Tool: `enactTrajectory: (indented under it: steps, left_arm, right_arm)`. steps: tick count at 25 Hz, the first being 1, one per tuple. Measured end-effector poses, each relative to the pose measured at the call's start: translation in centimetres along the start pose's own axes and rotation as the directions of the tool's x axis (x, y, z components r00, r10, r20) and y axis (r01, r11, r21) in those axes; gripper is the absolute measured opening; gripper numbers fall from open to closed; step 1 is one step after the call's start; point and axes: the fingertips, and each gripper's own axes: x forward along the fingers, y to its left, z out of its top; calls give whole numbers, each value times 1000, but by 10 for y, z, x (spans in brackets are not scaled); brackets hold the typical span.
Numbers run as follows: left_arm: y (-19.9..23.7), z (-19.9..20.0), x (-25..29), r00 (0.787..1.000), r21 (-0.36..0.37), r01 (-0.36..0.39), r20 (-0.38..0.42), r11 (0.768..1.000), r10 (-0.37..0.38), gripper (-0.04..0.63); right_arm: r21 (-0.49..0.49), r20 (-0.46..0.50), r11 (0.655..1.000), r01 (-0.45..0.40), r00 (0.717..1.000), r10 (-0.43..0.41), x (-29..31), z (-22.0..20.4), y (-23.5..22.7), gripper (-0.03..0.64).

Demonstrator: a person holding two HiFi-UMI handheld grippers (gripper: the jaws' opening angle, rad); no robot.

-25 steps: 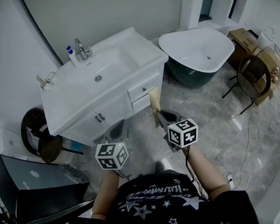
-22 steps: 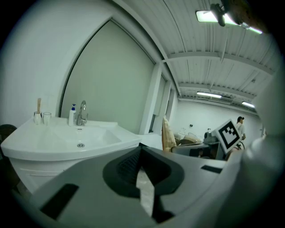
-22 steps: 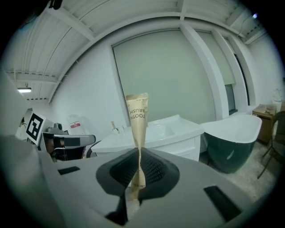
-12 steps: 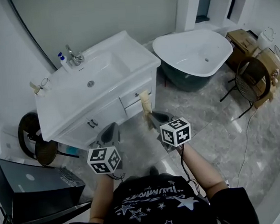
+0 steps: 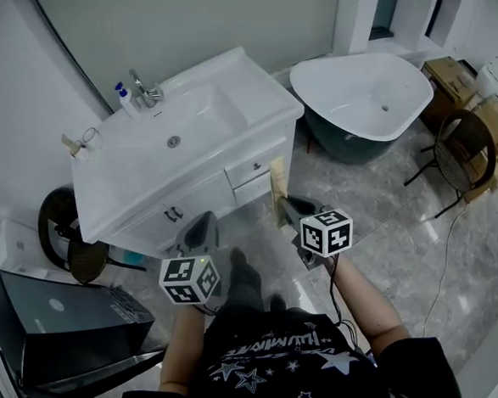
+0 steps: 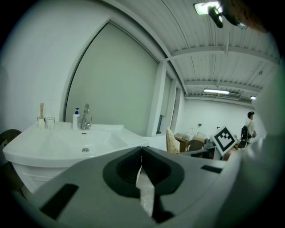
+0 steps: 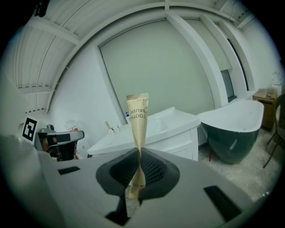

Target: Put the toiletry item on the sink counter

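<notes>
Right gripper (image 7: 139,165) clenched on beige toothbrush packet (image 7: 137,116). Packet upright, in air near right front corner of sink counter (image 5: 250,92), not on it. Left gripper (image 6: 141,171) jaws together, empty.

Black star-printed T-shirt (image 5: 273,354), grey left tongs (image 5: 206,222) and right tongs (image 5: 287,204), black-and-white marker cubes (image 5: 191,279)

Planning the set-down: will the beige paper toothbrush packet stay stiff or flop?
Probably fairly stiff: the beige paper toothbrush packet stands upright above the shut right gripper. Likely light and crushable: it narrows where squeezed.
</notes>
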Motion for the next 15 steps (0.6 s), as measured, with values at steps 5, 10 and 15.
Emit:
enactTrajectory:
  steps: [5,10,15]
  left_arm:
    - [22,6,24,1000,-18,6,-2,1000,-6,18]
    - [43,14,60,1000,-33,24,-2,999,-24,18]
    - [70,22,102,998,-49,55,-3,997,-55,18]
  right_arm:
    - [-10,-8,1000,22,1000,-22,22,13,-14,26]
    - [-6,-13,999,49,999,-49,53,33,-34,26]
    - [10,-16,997,74,997,-74,91,51,-54,25]
